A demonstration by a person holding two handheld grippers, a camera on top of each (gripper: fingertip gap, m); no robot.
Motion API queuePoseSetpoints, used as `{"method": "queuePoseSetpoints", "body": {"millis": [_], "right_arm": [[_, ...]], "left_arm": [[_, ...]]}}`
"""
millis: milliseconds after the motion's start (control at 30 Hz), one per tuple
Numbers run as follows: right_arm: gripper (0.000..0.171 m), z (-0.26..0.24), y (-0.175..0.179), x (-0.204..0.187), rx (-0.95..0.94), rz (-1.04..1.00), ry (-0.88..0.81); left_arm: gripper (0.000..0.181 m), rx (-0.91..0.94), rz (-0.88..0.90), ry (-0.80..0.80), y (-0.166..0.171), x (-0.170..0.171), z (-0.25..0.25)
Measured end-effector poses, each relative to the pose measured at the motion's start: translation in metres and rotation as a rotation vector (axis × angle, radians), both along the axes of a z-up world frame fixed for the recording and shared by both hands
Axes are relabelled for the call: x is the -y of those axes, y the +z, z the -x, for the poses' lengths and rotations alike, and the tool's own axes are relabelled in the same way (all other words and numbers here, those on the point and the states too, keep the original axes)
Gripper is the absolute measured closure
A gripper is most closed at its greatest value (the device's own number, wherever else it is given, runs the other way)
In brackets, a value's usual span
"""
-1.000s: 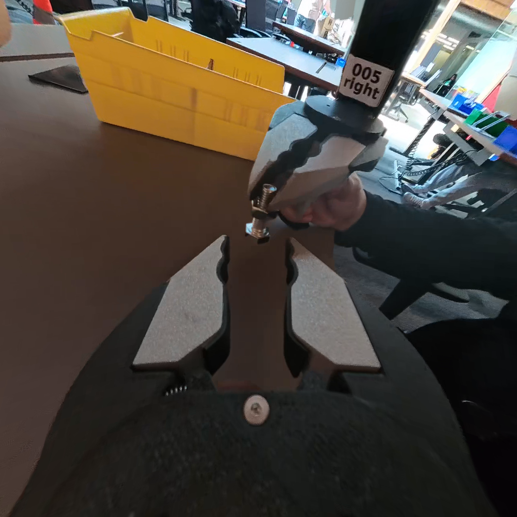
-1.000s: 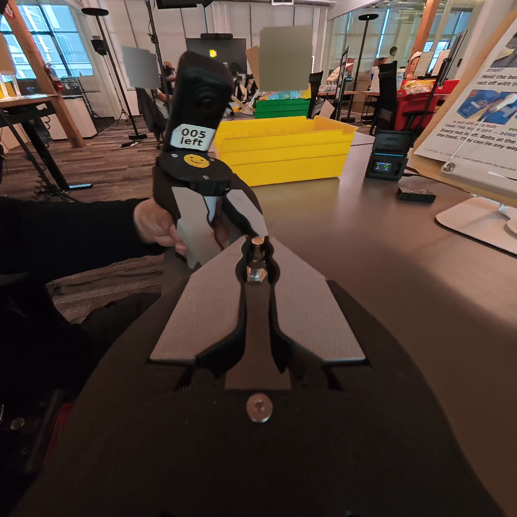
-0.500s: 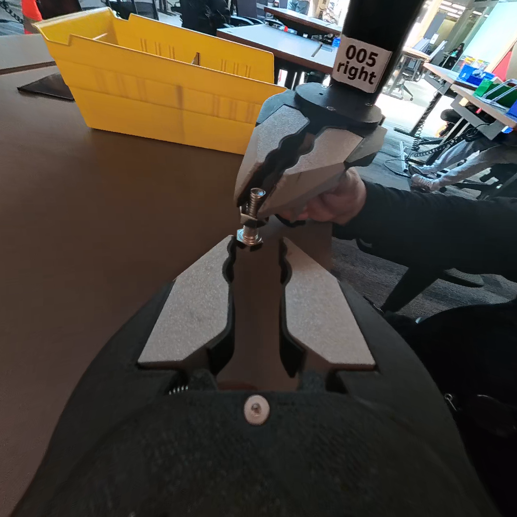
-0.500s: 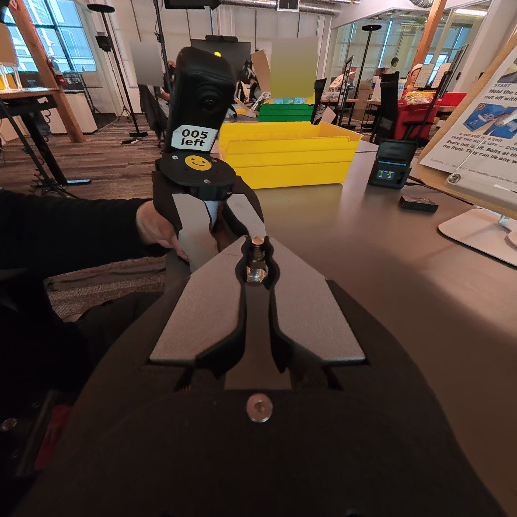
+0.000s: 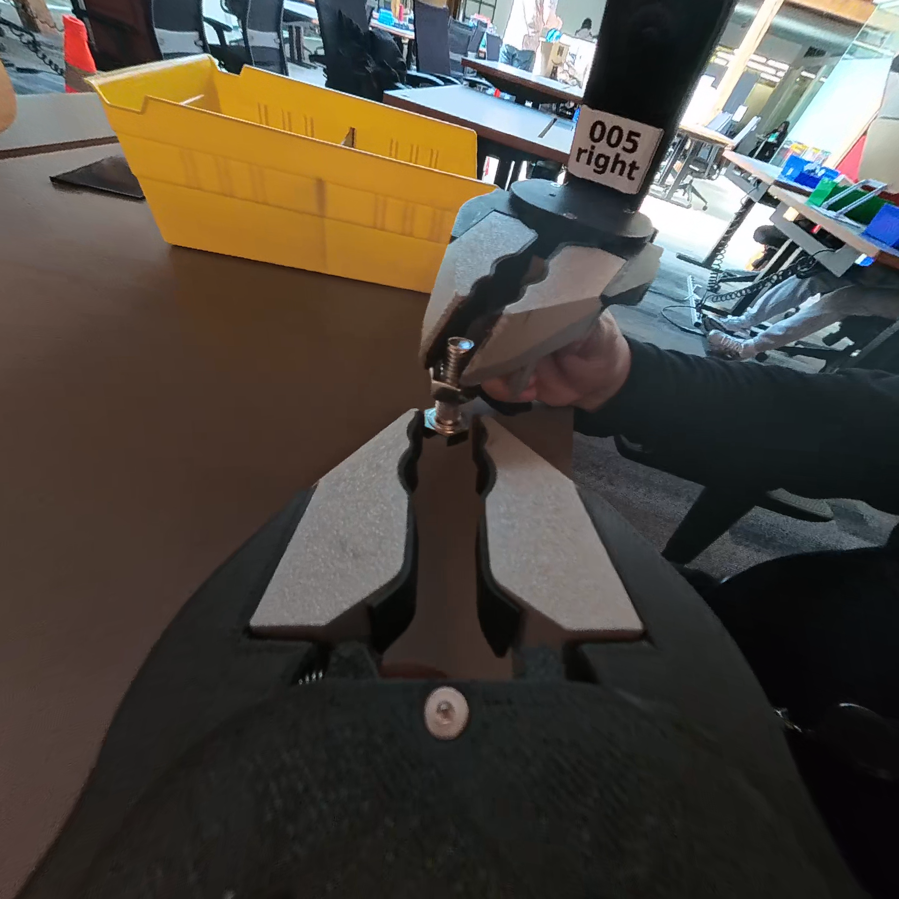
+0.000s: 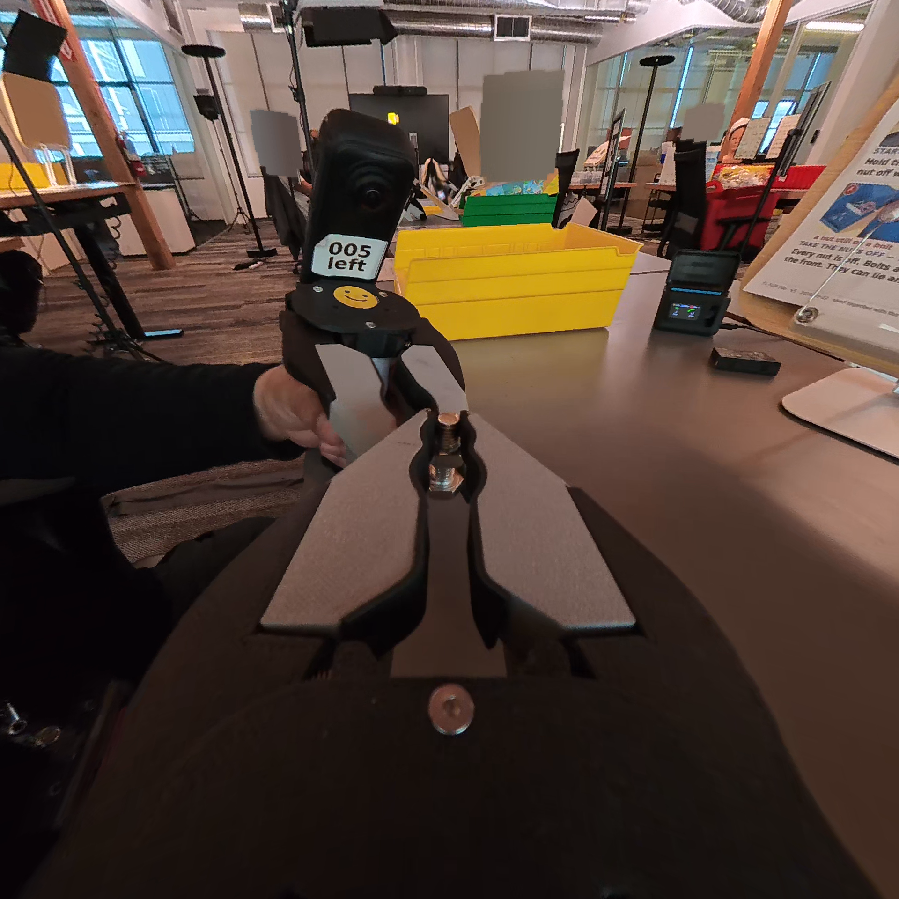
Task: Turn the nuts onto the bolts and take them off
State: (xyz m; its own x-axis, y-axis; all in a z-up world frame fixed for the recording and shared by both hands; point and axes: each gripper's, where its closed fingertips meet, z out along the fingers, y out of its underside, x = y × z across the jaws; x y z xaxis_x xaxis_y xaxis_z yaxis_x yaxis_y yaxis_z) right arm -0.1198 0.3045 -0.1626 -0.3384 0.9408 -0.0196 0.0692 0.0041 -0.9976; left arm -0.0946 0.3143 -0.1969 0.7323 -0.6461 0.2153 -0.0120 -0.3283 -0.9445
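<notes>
The right hand-held gripper [image 6: 446, 428] is clenching the bolt [image 6: 446, 450] by its nut [image 5: 450, 388], while the left hand-held gripper [image 5: 445, 428], fingers parted, is flanking the bolt head above the worktop [image 5: 194, 365].

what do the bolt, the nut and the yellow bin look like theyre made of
Bolt: bright metal, probably steel; silvery, shiny, threads catch the light.
Nut: the same silvery metal, with glints on its flat faces.
Yellow bin: looks like moulded plastic; even yellow colour, thin walls, a smooth and slightly glossy face.
</notes>
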Motion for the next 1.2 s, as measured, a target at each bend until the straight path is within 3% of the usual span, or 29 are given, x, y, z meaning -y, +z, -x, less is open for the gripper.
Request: {"method": "queuePoseSetpoints", "body": {"millis": [267, 433, 633, 767, 867, 1033, 1200], "right_arm": [[0.165, -0.001, 0.008, 0.004, -0.032, 0.063, 0.027], [0.165, 0.000, 0.007, 0.002, -0.035, 0.050, 0.007], [0.143, 0.003, 0.000, 0.004, -0.005, 0.020, -0.002], [0.147, 0.003, -0.003, -0.010, 0.005, -0.020, -0.085], [0.161, -0.001, -0.006, -0.036, 0.026, 0.011, -0.175], [0.140, -0.001, 0.003, -0.011, -0.013, 0.070, -0.033], [0.135, 0.004, -0.006, -0.017, 0.026, -0.006, -0.112]], "left_arm": [[0.159, 0.035, -0.023, -0.005, 0.006, 0.000, 0.000], [0.165, -0.033, -0.059, 0.044, 0.004, -0.002, 0.002], [0.165, -0.054, -0.068, 0.074, 0.003, -0.004, 0.004], [0.165, -0.060, -0.084, 0.130, 0.005, -0.008, 0.013], [0.165, -0.049, -0.098, 0.176, 0.008, -0.010, 0.028], [0.165, -0.079, -0.097, 0.149, 0.005, -0.009, 0.023], [0.165, -0.093, -0.096, 0.129, 0.004, -0.008, 0.012]]}}
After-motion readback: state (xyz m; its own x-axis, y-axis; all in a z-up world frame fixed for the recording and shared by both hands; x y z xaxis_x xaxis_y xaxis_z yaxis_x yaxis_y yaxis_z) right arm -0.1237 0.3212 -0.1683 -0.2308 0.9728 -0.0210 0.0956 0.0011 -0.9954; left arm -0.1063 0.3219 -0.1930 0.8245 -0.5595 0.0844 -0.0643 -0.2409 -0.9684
